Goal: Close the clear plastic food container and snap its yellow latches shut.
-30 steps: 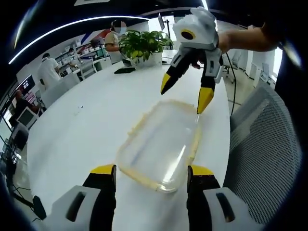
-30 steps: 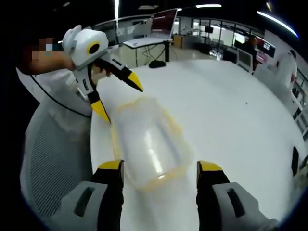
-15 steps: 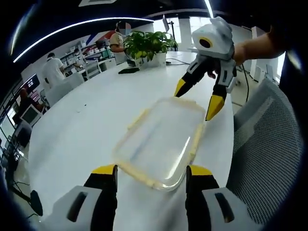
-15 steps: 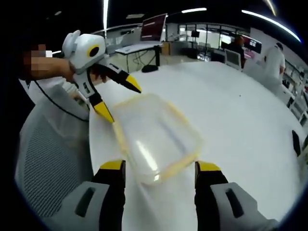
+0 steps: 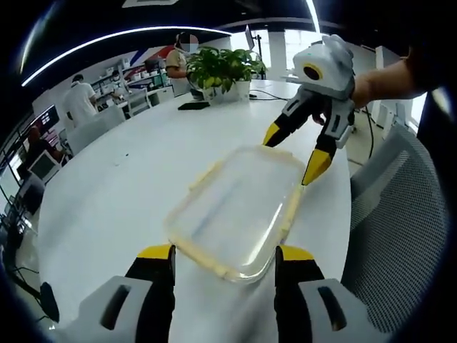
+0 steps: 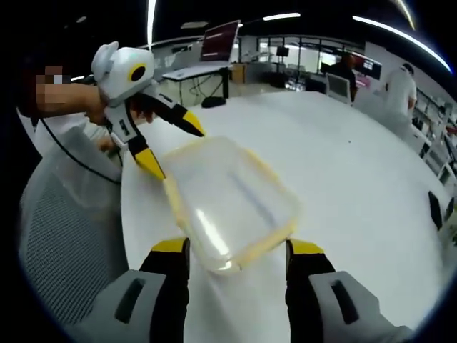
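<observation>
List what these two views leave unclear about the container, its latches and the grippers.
- Latches: on the clear container, the yellow rim strips blur together in both views, so snapped or loose cannot be told.
- Lid seating: clear plastic and glare hide whether it is fully down.
- Contents: too transparent and blurred to tell.
- Left gripper and right gripper: jaws open at opposite ends; contact with the rim is unclear.

The container [image 5: 235, 214] lies on the table [image 5: 114, 193], directly ahead of the left gripper [image 5: 223, 256], its near end between the spread jaws. The right gripper [image 5: 293, 156] straddles its far end. Beyond it, a potted plant [image 5: 220, 71] stands on the table. A mesh chair [image 5: 400, 236] sits right of the left gripper.
</observation>
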Action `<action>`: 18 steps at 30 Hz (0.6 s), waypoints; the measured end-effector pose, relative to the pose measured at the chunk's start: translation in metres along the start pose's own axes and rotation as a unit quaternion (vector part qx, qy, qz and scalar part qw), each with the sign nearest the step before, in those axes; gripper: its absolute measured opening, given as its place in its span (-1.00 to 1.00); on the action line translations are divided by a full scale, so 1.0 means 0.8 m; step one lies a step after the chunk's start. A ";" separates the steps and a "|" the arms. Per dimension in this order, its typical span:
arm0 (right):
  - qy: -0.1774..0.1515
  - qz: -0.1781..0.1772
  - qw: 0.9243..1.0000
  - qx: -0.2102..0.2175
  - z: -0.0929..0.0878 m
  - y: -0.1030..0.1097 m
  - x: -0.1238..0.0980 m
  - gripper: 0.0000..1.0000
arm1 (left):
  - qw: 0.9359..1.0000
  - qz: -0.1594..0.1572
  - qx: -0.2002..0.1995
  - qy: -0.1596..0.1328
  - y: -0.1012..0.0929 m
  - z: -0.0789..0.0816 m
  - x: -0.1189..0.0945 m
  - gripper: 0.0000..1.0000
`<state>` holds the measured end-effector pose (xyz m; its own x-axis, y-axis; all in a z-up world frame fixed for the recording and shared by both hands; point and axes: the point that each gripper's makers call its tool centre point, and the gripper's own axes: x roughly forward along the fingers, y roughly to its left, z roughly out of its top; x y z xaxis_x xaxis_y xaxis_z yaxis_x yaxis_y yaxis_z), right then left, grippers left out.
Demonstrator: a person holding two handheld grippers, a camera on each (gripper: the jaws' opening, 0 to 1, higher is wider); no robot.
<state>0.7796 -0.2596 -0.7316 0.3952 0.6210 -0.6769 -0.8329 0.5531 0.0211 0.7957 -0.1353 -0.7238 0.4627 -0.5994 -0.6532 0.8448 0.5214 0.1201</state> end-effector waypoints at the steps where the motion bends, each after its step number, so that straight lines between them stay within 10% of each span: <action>1: 0.000 0.000 1.000 0.001 0.001 -0.003 0.001 0.01 | 1.000 0.000 0.000 0.000 0.003 0.001 0.002 0.02; 18: 0.009 -0.006 1.000 -0.002 0.027 -0.043 0.027 0.01 | 1.000 0.004 -0.004 0.006 0.051 0.011 0.021 0.02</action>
<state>0.8252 -0.2532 -0.7308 0.3978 0.6046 -0.6901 -0.8301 0.5575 0.0099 0.8404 -0.1297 -0.7234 0.4665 -0.5875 -0.6612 0.8387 0.5313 0.1197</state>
